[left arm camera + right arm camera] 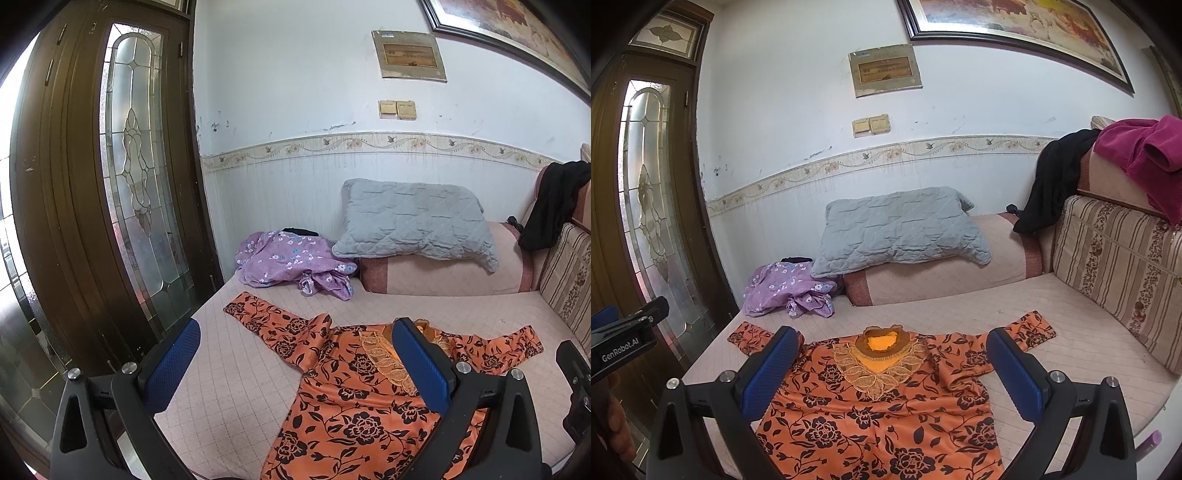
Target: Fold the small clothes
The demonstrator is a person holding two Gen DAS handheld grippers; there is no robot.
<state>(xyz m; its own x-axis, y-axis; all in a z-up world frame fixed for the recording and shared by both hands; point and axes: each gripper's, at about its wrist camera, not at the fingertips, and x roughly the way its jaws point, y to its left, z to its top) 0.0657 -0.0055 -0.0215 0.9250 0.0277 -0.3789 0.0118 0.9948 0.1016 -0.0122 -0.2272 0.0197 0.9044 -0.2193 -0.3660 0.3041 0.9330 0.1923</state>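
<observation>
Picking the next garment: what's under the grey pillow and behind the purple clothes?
The grey pillow rests on a pink bolster. Behind the purple clothes a strip of black fabric peeks out; the rest is hidden.

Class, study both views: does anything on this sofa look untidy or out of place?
Yes. The purple floral garment lies crumpled in a heap beside the grey pillow, unlike the orange floral top, which is spread flat. A black garment and a magenta one hang loosely over the sofa back.

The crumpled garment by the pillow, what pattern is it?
Purple garment with small white and blue flowers, clearest in the left wrist view.
</observation>
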